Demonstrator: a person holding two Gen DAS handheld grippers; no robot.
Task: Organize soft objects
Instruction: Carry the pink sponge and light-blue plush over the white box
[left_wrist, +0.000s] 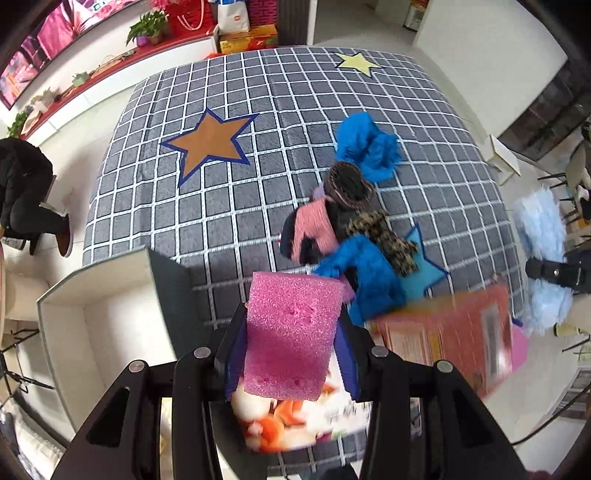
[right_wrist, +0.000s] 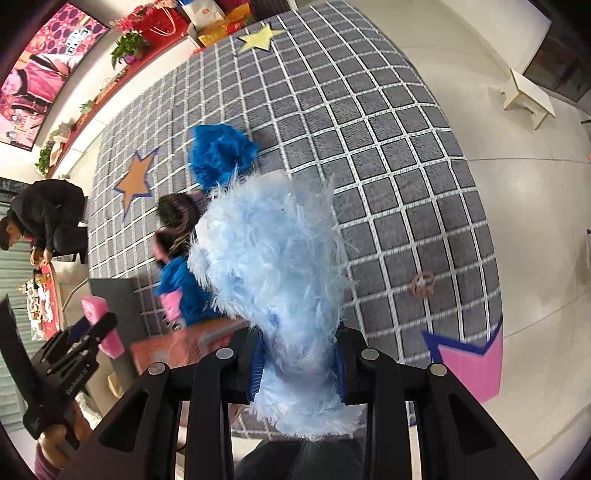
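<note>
Looking down from the left gripper (left_wrist: 291, 332): clamped on a pink sponge block (left_wrist: 291, 332), blue fingers (left_wrist: 236, 354) pressing both sides, block sticking out well past the tips. Hanging above a grey checked rug (left_wrist: 258, 92) with an orange star (left_wrist: 208, 142) and a yellow star (left_wrist: 357, 62) on it. Right under the sponge, something printed in white and orange (left_wrist: 291, 424), too blurry to make out. Off to the left, an open white box (left_wrist: 74, 321) with a dark flap (left_wrist: 173, 291) raised on its rug side. Over to the right, a blurred red box (left_wrist: 454, 332).

Further out on the rug, a heap of soft stuff: bright blue fuzzy cloth (left_wrist: 365, 144) at the far end, then a dark knit hat (left_wrist: 349, 182), a pink and black knit piece (left_wrist: 314, 229), a leopard-print scarf (left_wrist: 388, 236) and another blue fuzzy piece (left_wrist: 365, 280) nearest the gripper, all touching or overlapping.

Over on the right gripper (right_wrist: 299, 365): squeezed tight on a fluffy light-blue piece (right_wrist: 273, 258), fur spilling out above and below the blue fingers (right_wrist: 258, 365), blocking most of the middle. Same heap peeking out behind it on the left. Small brown ring-shaped thing (right_wrist: 423, 284) lying alone on the rug to the right, pink star patch (right_wrist: 476, 365) near the rug's edge. Seen at the left edge too, the other gripper with its pink sponge. Far left, a person in dark clothes (right_wrist: 40, 218) crouching off the rug.
</note>
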